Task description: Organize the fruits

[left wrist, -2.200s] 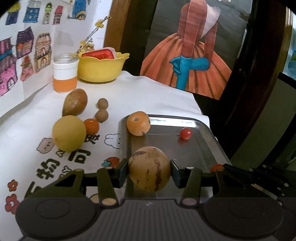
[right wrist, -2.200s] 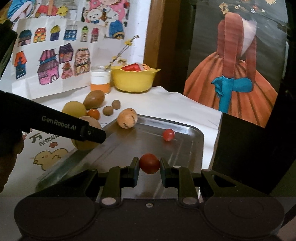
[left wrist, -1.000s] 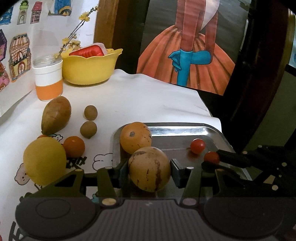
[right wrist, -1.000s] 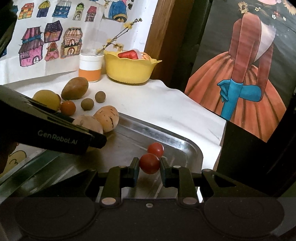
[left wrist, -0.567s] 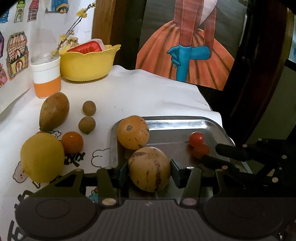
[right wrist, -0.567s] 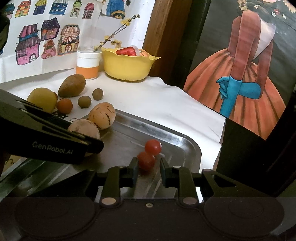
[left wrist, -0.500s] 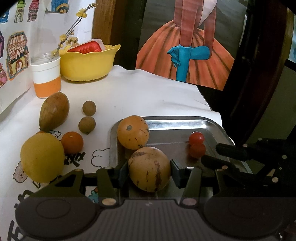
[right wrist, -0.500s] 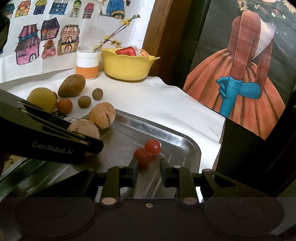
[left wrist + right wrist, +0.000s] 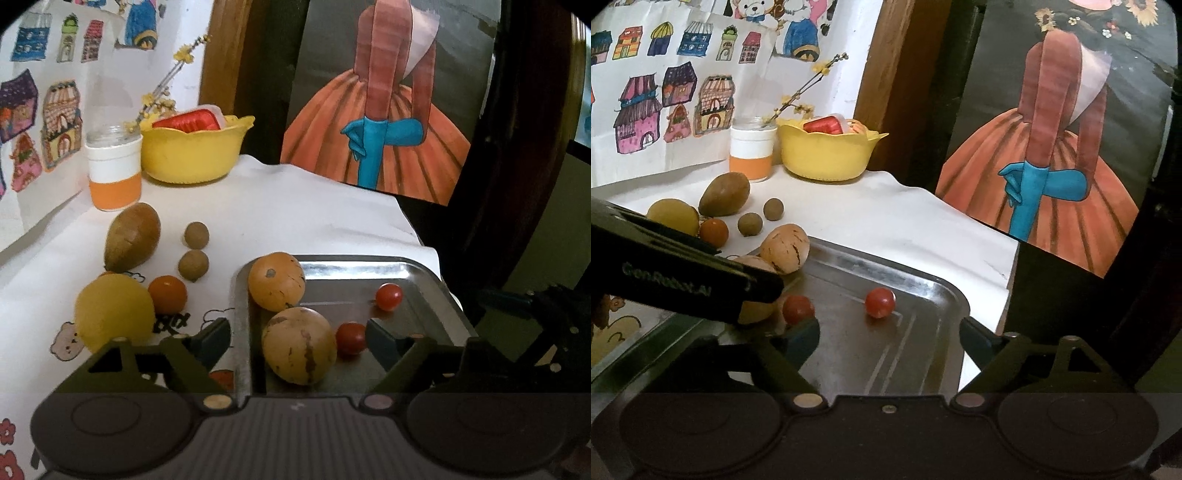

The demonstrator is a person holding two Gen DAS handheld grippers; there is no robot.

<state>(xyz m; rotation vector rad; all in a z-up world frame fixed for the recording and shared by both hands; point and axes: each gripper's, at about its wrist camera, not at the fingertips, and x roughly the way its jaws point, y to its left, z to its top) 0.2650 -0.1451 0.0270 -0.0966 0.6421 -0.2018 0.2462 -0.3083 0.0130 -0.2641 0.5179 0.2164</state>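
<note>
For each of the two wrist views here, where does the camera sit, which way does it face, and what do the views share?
Left wrist: rides the left gripper, over the metal tray's near-left edge, facing the yellow bowl; its spread fingers flank the near speckled fruit.
Right wrist: rides the right gripper, above the tray's near-right, facing the same way; the left gripper's black body crosses its left side.
Shared: tray, two cherry tomatoes, both speckled fruits, bowl, jar.

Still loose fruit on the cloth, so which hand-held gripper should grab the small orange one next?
Left, probably. The left hand-held gripper is open at the tray's cloth-side edge, nearer the small orange fruit; the right hangs over the tray.
</note>
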